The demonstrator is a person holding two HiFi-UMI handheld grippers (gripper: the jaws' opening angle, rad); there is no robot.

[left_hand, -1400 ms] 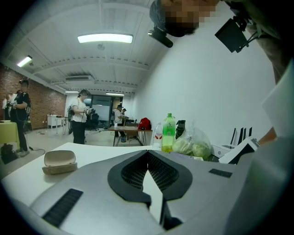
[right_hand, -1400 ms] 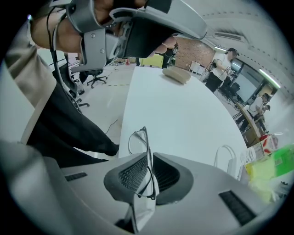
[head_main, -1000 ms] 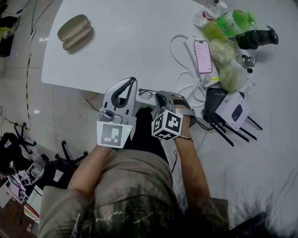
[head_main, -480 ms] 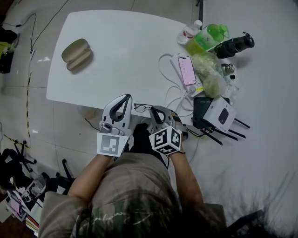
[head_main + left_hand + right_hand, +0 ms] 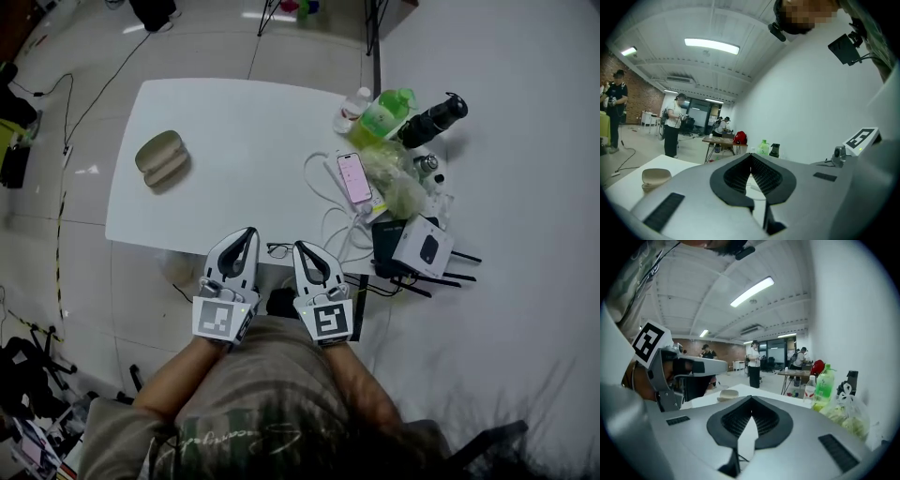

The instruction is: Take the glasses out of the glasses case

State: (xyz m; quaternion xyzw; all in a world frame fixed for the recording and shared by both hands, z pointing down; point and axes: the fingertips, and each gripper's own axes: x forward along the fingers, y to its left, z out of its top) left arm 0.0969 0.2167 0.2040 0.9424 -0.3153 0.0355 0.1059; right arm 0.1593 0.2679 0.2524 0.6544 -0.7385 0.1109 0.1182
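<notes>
A beige glasses case (image 5: 161, 157) lies at the far left of the white table (image 5: 244, 131); it also shows as the case (image 5: 656, 177) and the case (image 5: 727, 394) in the two gripper views. Dark-framed glasses (image 5: 278, 250) rest on the table's near edge, outside the case, between my two grippers. My left gripper (image 5: 247, 232) (image 5: 751, 155) sits just left of the glasses, jaws shut and holding nothing. My right gripper (image 5: 302, 246) (image 5: 751, 398) sits just right of them, also shut and holding nothing.
At the table's right end are a phone (image 5: 354, 177), white cables (image 5: 323, 183), a green bottle (image 5: 382, 115), a clear bottle (image 5: 352, 108), a plastic bag (image 5: 398, 187), a black router (image 5: 392, 248) and a white box (image 5: 424, 247). People stand in the room behind (image 5: 672, 124).
The head view has pulled back and shows more of the table. Both grippers have drawn back toward the near edge, and the right one has turned to lie parallel with the left.
</notes>
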